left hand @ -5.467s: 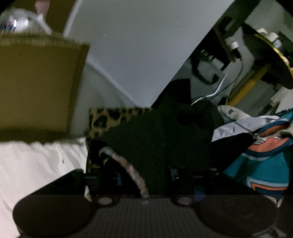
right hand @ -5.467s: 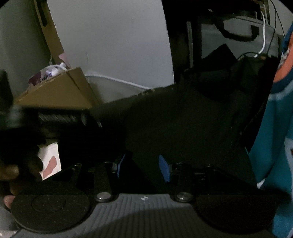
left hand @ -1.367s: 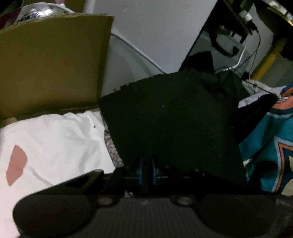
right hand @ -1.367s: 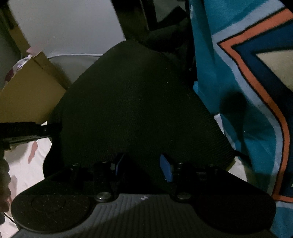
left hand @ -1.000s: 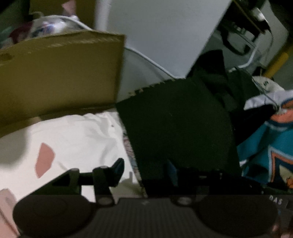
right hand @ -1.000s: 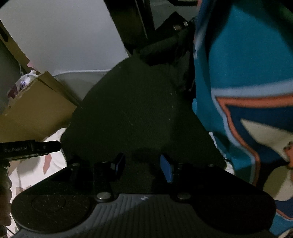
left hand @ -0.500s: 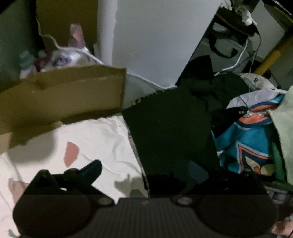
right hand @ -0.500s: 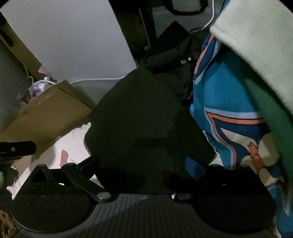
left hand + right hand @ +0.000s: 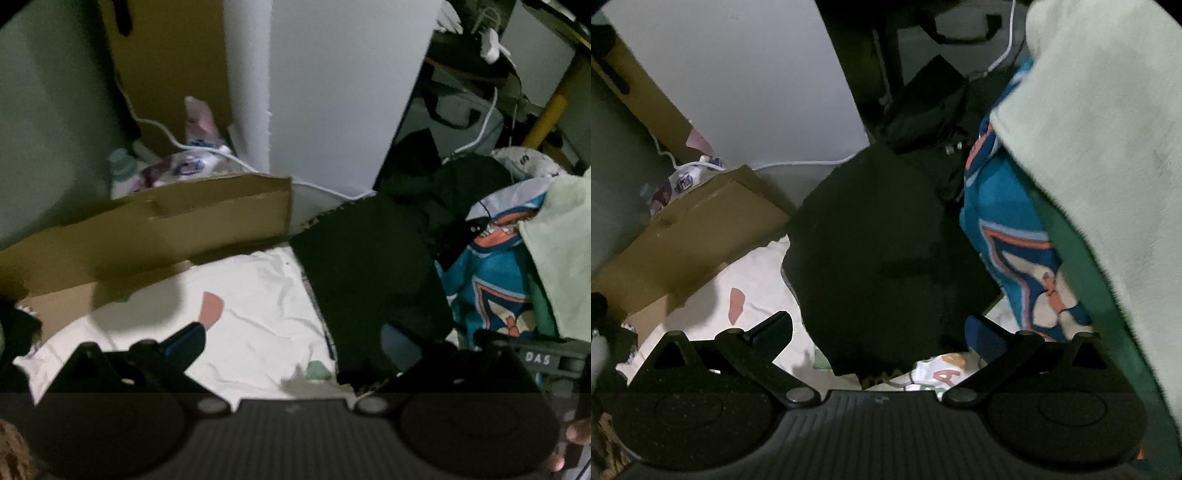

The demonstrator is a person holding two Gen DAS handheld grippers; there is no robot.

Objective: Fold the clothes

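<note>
Now both tools (image 9: 291, 341) (image 9: 879, 332) spread, off the folded black garment (image 9: 882, 251).

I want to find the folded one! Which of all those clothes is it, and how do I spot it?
Start at the white bedsheet beside the cardboard box. On the sheet's right edge lies the black folded garment, flat and squared. Unlike the teal patterned jersey and pale green cloth heaped beside it, it is plain black.

The left gripper (image 9: 291, 341) and right gripper (image 9: 881, 332) pointed steeply downward, jaws just opened wide, gripping nothing.
</note>
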